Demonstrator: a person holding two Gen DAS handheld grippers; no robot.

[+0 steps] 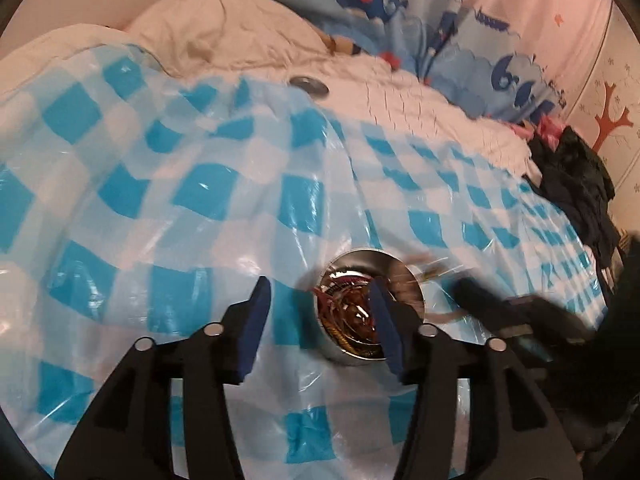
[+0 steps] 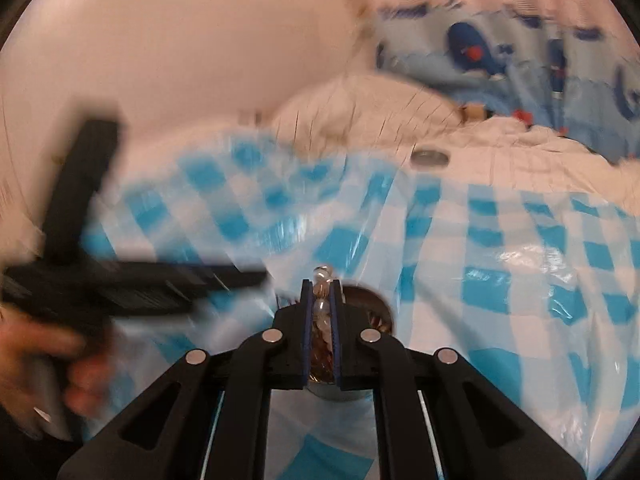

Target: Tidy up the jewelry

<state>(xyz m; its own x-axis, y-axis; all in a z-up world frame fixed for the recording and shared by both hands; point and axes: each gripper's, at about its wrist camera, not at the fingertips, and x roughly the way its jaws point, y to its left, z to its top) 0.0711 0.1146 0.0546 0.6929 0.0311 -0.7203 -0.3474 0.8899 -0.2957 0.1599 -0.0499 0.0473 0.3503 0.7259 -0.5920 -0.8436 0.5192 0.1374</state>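
A bed (image 1: 400,92) fills both views, its white bedding half covered by a shiny plastic sheet (image 1: 160,184) checked in blue and white. On that sheet stands a small round metal bowl (image 1: 394,266) holding a tangle of jewelry (image 1: 348,312): thin chains and strands in gold, red and brown.

The left tool (image 1: 320,316) hangs over the sheet with its two blue-padded fingers (image 1: 256,320) well apart and nothing between them. Its right finger crosses in front of the bowl, while the left one is over bare sheet beside it.

The right tool (image 2: 323,304) is above the bowl too, its fingers nearly together, with a narrow gap between them. In that gap sits a string of pale, glassy beads (image 2: 322,280), which pokes out past the fingertips and runs back down the gap toward the bowl below. Whether the pads actually press on the beads I cannot tell.

In the right wrist view the left tool shows as a blurred black shape at the left edge, held by a hand (image 2: 36,364). In the left wrist view the right tool is a dark blur just right of the bowl.

Farther up the bed lies a small flat metal lid (image 1: 310,85) on the white bedding. Behind it are a white pillow (image 1: 224,28), blue cartoon-printed fabric (image 1: 384,4) and a dark heap of clothes (image 1: 576,184) at the right edge.
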